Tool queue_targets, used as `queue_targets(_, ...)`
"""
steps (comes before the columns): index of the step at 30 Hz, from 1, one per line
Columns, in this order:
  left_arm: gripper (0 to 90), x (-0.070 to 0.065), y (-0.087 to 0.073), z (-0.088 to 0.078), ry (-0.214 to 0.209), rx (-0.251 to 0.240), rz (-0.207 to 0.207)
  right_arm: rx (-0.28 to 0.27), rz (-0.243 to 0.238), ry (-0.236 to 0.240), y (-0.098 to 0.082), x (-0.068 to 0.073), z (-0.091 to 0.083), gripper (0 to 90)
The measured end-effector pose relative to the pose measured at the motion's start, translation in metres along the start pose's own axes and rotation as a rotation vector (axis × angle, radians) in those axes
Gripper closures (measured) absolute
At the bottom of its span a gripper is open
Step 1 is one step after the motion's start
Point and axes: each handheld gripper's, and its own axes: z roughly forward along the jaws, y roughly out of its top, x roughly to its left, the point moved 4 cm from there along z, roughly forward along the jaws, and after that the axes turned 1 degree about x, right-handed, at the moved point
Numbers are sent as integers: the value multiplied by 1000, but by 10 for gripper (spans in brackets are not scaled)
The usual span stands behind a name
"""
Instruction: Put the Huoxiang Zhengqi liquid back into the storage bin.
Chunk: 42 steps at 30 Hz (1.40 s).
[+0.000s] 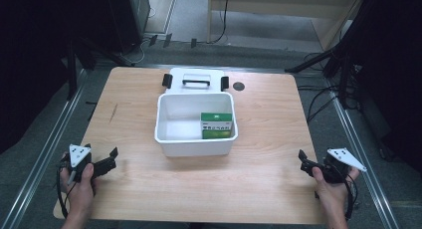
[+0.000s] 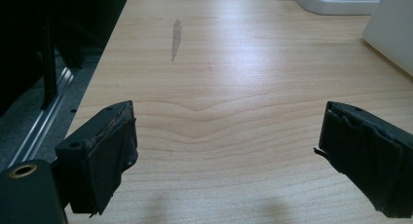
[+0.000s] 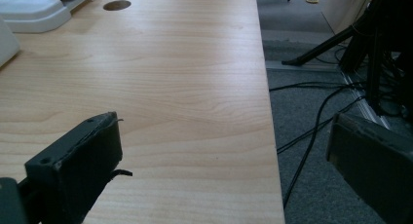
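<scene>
A white bin [image 1: 195,139] is sitting at the middle of the wooden table [image 1: 268,119], with a green-and-white box [image 1: 216,125] lying inside it against the right wall. Its white lid [image 1: 196,79], with a handle and black clips, is lying just behind it, touching or nearly touching the far rim. The left hand [image 1: 82,181] is gripping the left gripper [image 1: 112,158] near the table's front left corner, jaws pointing toward the bin; the right hand [image 1: 328,181] is holding the right gripper [image 1: 301,159] at the front right edge, jaws pointing inward. Both forearms are being cut off by the bottom of the high view. The print on the box is too small to read. Both grippers are standing wide apart, holding nothing, over bare wood.
</scene>
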Motion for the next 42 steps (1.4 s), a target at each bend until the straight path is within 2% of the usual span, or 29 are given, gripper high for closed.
queue_targets(11,71,0,0,0,0,1,0,10,20,-6,-18,-9,-10,0)
queue_targets(18,71,0,0,0,0,1,-2,2,54,0,-29,-15,-19,0)
queue_targets(25,71,0,0,0,-2,4,-1,-26,35,-1,-34,-12,-24,0)
queue_targets(29,71,-1,0,0,-1,5,3,-15,3,-6,-36,-9,-22,0)
queue_targets(35,71,-1,0,0,-1,7,5,-2,-10,-13,-37,-7,-20,0)
queue_targets(42,71,-2,0,0,-5,9,10,-12,-17,-13,-37,-7,-21,0)
